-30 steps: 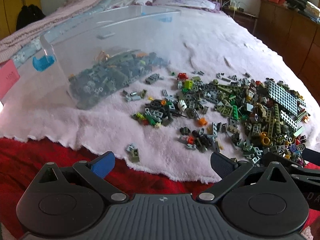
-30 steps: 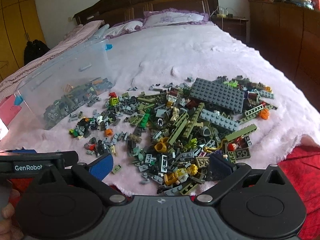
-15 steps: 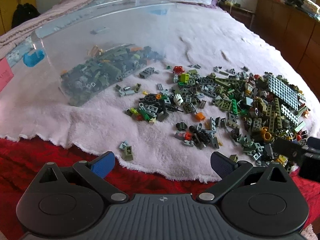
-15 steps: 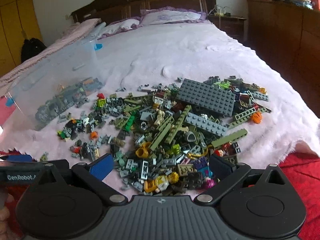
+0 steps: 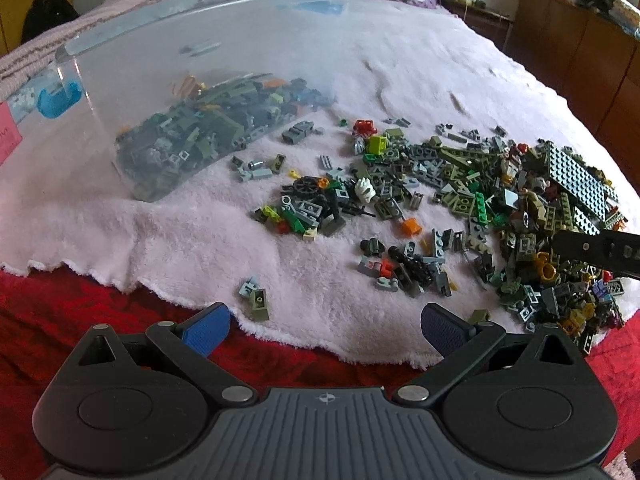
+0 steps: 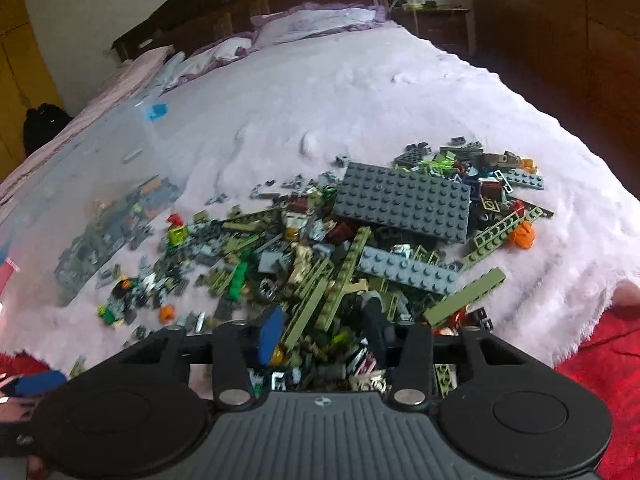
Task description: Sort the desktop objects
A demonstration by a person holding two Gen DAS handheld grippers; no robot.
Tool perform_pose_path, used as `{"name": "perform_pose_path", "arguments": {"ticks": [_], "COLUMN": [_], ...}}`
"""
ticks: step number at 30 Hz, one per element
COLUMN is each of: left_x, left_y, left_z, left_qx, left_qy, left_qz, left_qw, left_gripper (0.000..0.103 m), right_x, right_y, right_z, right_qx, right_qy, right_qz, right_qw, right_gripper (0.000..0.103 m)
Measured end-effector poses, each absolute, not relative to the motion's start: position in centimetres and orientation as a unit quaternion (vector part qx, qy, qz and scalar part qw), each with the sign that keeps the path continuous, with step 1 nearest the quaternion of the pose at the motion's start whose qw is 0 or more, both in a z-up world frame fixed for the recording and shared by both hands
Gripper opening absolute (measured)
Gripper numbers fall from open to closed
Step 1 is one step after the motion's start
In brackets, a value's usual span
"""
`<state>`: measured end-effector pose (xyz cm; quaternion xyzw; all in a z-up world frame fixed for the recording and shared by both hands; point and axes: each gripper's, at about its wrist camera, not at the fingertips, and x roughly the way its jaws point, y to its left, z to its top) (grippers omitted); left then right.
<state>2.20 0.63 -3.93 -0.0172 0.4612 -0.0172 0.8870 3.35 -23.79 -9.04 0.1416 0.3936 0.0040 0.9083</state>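
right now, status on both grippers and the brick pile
Left gripper open, hovering short of the bricks. Right gripper part closed over the brick pile, nothing gripped. Clear bin left, partly filled.

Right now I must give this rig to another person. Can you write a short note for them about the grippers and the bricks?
Left gripper: open, empty, hovering at the near edge of the pink blanket.
Right gripper: jaws partly closed, low over the near side of the brick pile; I cannot tell if it grips a piece.
Clear bin: left of the pile, holds many bricks already.
Left to do: most loose bricks, including the large grey plate, are unsorted.
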Motion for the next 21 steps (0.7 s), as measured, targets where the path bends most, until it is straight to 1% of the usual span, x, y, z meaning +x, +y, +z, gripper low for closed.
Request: {"name": "perform_pose_path", "arguments": {"ticks": [2, 3, 6, 10, 11, 17, 21], "left_x": [2.3, 2.4, 2.3, 2.1, 2.1, 1.8, 1.7], "left_y": [0.7, 0.8, 0.6, 0.3, 0.2, -0.5, -0.9], "left_z": [-4.0, -4.0, -3.9, -3.6, -3.6, -3.4, -3.5], "left_qx": [-0.021, -0.023, -0.021, -0.017, -0.017, -0.009, -0.004], "left_qy": [0.463, 0.464, 0.460, 0.454, 0.452, 0.448, 0.449], "left_qz": [-0.018, -0.018, -0.024, -0.034, -0.037, -0.051, -0.061], "left_qw": [0.886, 0.885, 0.887, 0.890, 0.891, 0.892, 0.892], "left_gripper": [0.103, 0.103, 0.103, 0.103, 0.103, 0.103, 0.103], "right_x": [3.9, 4.2, 4.8, 4.9, 4.7, 3.5, 2.8], "right_y": [-23.8, -23.8, -23.6, -23.8, -23.7, -22.5, -22.8], "right_z": [-9.2, -9.2, -9.4, -9.4, -9.2, -8.3, -8.4], "right_qx": [0.141, 0.140, 0.133, 0.156, 0.162, 0.152, 0.146], "right_qy": [0.396, 0.397, 0.401, 0.398, 0.395, 0.384, 0.390], "right_qz": [0.002, 0.000, 0.000, 0.022, 0.033, 0.077, 0.068], "right_qw": [0.907, 0.907, 0.906, 0.903, 0.904, 0.907, 0.907], "right_gripper": [0.036, 0.035, 0.029, 0.013, 0.011, 0.011, 0.011]}}
